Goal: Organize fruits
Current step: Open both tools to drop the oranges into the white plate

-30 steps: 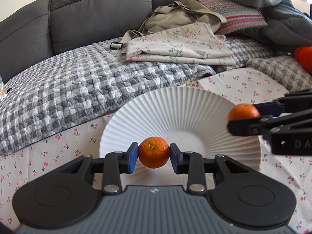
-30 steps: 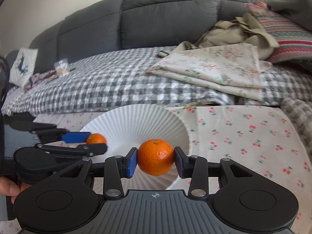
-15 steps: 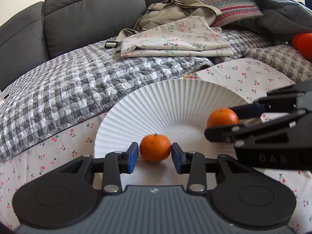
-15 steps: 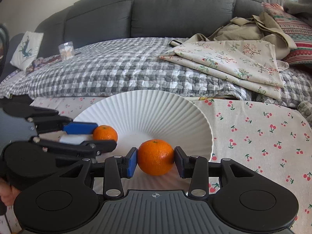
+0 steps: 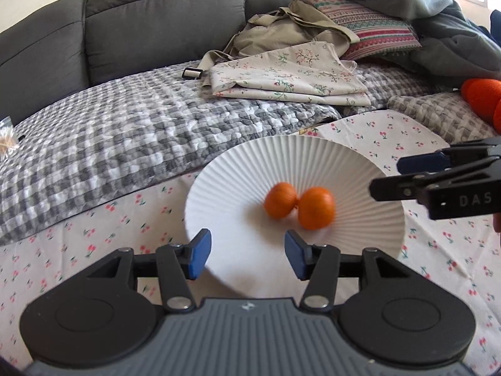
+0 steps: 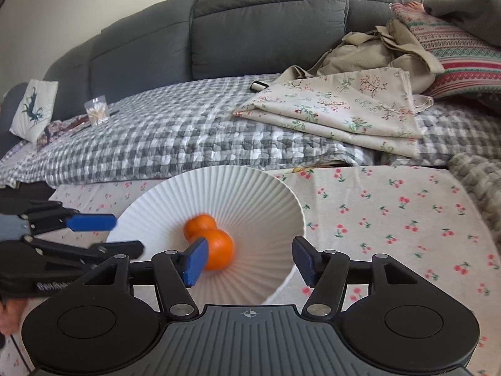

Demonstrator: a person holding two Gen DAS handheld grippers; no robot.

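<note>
Two oranges lie touching each other in the white ridged plate (image 5: 281,156), slightly blurred. In the left wrist view they are the left orange (image 5: 279,200) and the right orange (image 5: 316,208). My left gripper (image 5: 247,249) stands at the plate's near rim; its jaws are opening and nothing is between them. My right gripper (image 5: 388,177) comes in from the right, its jaws opening too. In the right wrist view the right gripper (image 6: 249,258) holds nothing. The nearer orange (image 6: 220,250) sits just beyond its left pad, the other orange (image 6: 200,224) behind it. The left gripper (image 6: 119,235) shows at the left.
The plate (image 6: 235,188) rests on a cherry-print cloth (image 6: 391,219) in front of a grey sofa with a checked quilt (image 6: 156,144). Folded floral fabric (image 6: 338,106), a beige bag and a striped pillow lie behind. More orange things (image 5: 482,100) show at the right edge.
Both grippers were shut on an orange each. They lowered them into the plate, let go and drew back with wider jaws. The two oranges now lie together.
</note>
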